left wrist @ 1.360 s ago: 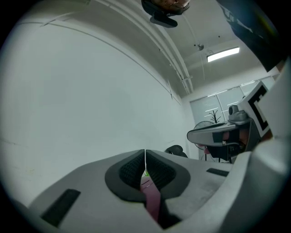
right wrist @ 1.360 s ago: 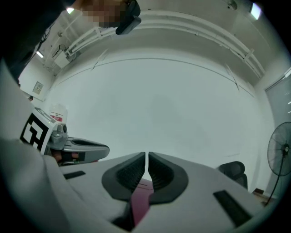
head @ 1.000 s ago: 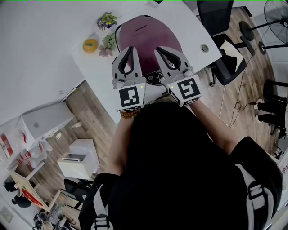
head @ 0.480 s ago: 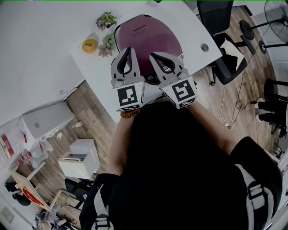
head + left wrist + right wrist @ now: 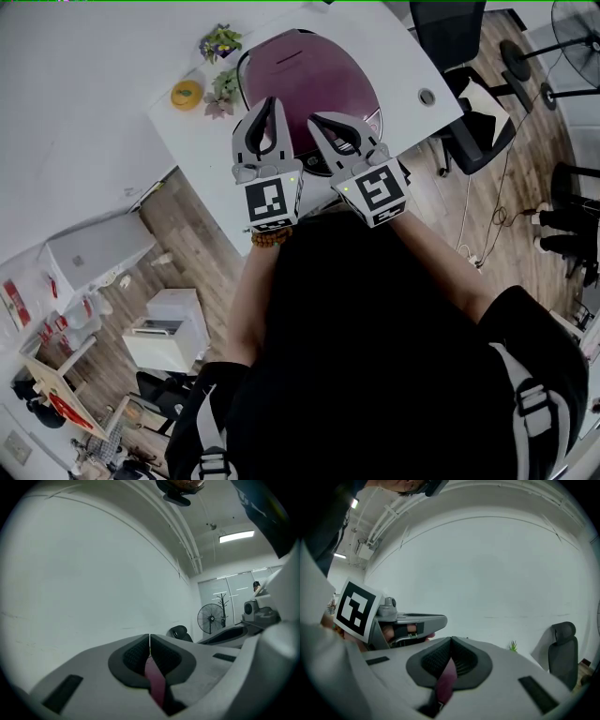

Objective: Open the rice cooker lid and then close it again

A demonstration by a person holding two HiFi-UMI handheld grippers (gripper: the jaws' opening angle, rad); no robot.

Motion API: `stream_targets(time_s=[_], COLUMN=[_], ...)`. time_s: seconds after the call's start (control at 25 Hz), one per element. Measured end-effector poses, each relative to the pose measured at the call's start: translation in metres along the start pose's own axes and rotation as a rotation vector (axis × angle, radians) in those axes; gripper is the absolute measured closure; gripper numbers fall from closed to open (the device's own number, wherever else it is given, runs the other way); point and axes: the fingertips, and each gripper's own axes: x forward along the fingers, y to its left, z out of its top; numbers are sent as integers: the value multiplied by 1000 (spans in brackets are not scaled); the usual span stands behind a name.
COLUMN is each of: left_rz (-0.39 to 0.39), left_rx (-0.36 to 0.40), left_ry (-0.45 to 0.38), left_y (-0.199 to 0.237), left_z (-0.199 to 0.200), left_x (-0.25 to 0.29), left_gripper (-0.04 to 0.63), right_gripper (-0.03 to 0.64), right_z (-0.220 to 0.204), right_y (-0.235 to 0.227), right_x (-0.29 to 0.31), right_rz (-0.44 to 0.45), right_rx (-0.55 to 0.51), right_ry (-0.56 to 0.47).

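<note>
Head view: cooker (image 5: 373, 120) lid (image 5: 305, 75) down; left tool (image 5: 269, 103), right tool (image 5: 315, 120) pressed together, empty, above near rim; fits pre-opening or reclosed.

I have my left gripper (image 5: 270, 101) pointing to twelve o'clock, level, its jaws pressed together. My right gripper (image 5: 313, 119) sits just beside it at three o'clock, angled toward eleven and tipped slightly down, its jaws together too.

White table (image 5: 412, 66), small potted plant (image 5: 221, 42), orange round thing (image 5: 187, 94), black chair (image 5: 448, 33), floor fan (image 5: 574, 26)
</note>
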Motion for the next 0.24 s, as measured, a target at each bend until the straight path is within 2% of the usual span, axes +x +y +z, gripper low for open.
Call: stream_targets(time_s=[0.24], left_rz=[-1], left_rx=[-6], left_ry=[-11], left_y=[0], left_z=[3], left_x=[1], left_gripper=[569], right_gripper=[588], right_z=[-3], right_y=[0], right_x=[1], right_rz=[9], right_rx=[-6], right_ry=[3])
